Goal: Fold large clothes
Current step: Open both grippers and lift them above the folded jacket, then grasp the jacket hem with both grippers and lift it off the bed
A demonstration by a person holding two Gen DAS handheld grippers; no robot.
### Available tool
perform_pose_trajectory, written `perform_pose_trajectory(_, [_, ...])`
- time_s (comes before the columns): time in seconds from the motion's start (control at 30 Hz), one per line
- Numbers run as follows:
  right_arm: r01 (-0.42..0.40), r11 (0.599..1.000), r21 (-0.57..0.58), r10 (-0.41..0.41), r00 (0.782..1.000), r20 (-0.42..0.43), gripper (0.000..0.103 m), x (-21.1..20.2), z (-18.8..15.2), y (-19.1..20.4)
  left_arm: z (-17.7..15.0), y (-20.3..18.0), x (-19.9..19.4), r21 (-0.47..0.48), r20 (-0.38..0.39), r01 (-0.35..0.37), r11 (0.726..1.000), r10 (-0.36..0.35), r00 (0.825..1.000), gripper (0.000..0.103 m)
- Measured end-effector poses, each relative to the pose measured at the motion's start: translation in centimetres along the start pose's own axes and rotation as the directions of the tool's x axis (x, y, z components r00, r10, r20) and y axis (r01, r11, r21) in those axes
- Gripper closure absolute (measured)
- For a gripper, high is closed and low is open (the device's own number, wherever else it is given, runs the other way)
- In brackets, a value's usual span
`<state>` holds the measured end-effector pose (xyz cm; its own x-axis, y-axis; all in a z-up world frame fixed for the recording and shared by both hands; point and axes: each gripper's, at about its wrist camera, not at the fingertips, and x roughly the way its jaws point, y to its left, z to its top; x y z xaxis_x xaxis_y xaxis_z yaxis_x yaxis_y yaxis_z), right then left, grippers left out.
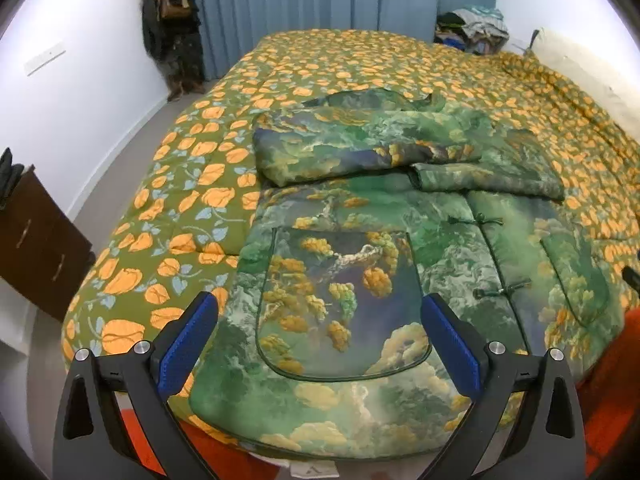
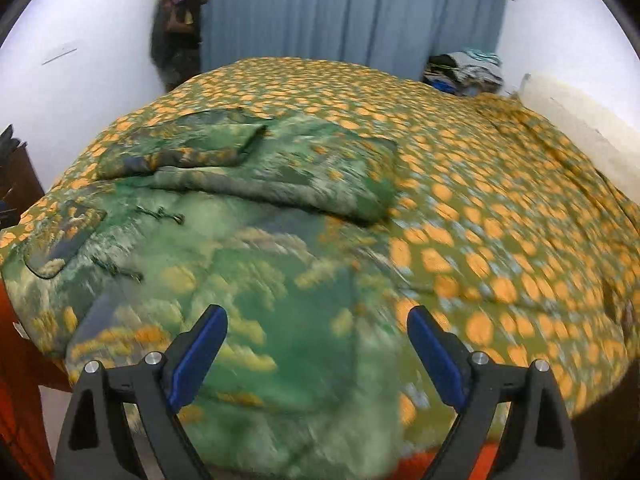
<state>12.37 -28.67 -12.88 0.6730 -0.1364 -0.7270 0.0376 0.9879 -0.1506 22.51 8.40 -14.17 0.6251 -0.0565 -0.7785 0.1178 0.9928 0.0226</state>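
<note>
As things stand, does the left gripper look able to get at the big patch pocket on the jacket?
Probably yes. The left gripper hangs open above the patch pocket, which lies flat on the jacket with nothing on top; the folded sleeves sit farther up.

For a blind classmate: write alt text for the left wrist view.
A green padded jacket lies on a floral bedspread, sleeves folded across its chest. The open left tool hovers over its near pocket, holding nothing.

Blue curtain (image 1: 344,16) behind floral bedspread (image 1: 188,200), dark dresser (image 1: 40,240) at left, prob. clothes pile (image 1: 472,30) in corner.
</note>
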Motion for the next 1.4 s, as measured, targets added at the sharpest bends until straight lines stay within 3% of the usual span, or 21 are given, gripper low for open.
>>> perform_pose_trajectory(0.13, [0.034, 0.998, 0.059, -0.038, 0.997, 0.07, 0.01, -1.1, -0.3, -0.3, -0.4, -0.7, -0.3, 0.017, 0.013, -0.02, 1.0, 0.019, 1.0, 0.002])
perform_pose_trajectory(0.23, [0.013, 0.998, 0.065, -0.019, 0.995, 0.097, 0.01, -1.6, 0.3, 0.1, -0.6, -1.1, -0.3, 0.025, 0.013, -0.025, 0.999, 0.025, 1.0, 0.002])
perform_pose_trajectory(0.47, [-0.054, 0.998, 0.017, 0.052, 0.993, 0.111, 0.01, -2.1, 1.0, 2.9, -1.2, -1.1, -0.3, 0.036, 0.007, -0.048, 0.998, 0.047, 0.999, 0.002])
perform_pose_trajectory(0.77, [-0.071, 0.997, 0.024, 0.068, 0.992, 0.108, 0.01, -2.5, 1.1, 4.2, -1.3, -0.6, -1.0, 0.047, 0.014, -0.093, 0.995, 0.092, 0.996, 0.002])
perform_pose_trajectory(0.9, [-0.071, 0.997, 0.025, 0.068, 0.992, 0.11, 0.01, -2.9, 1.2, 4.3, -1.5, -0.3, -0.9, 0.041, -0.002, -0.079, 0.996, 0.08, 0.997, 0.002])
perform_pose_trajectory(1.07, [-0.08, 0.996, -0.043, 0.082, 0.995, 0.059, 0.01, -3.8, 1.0, 2.0, -1.9, 2.8, -1.0, 0.017, -0.035, 0.015, 1.0, -0.014, 0.999, 0.002])
perform_pose_trajectory(1.17, [-0.113, 0.99, -0.083, 0.11, 0.993, -0.05, 0.01, -3.2, 0.2, -1.5, -2.3, 6.0, -0.3, -0.026, -0.083, 0.113, 0.993, -0.114, 0.99, 0.002])
perform_pose_trajectory(1.3, [-0.165, 0.986, 0.01, 0.164, 0.969, -0.187, 0.01, -0.7, -1.8, -6.1, -3.6, 8.7, 2.3, -0.112, -0.172, 0.202, 0.973, -0.219, 0.96, 0.002])
perform_pose_trajectory(1.37, [-0.202, 0.973, 0.11, 0.223, 0.945, -0.241, 0.01, 1.6, -3.3, -7.9, -4.6, 9.3, 4.2, -0.197, -0.221, 0.243, 0.95, -0.284, 0.933, 0.002])
perform_pose_trajectory(1.4, [-0.194, 0.97, 0.146, 0.227, 0.939, -0.26, 0.01, 2.7, -3.9, -8.6, -5.2, 9.4, 5.3, -0.246, -0.245, 0.272, 0.93, -0.331, 0.911, 0.002])
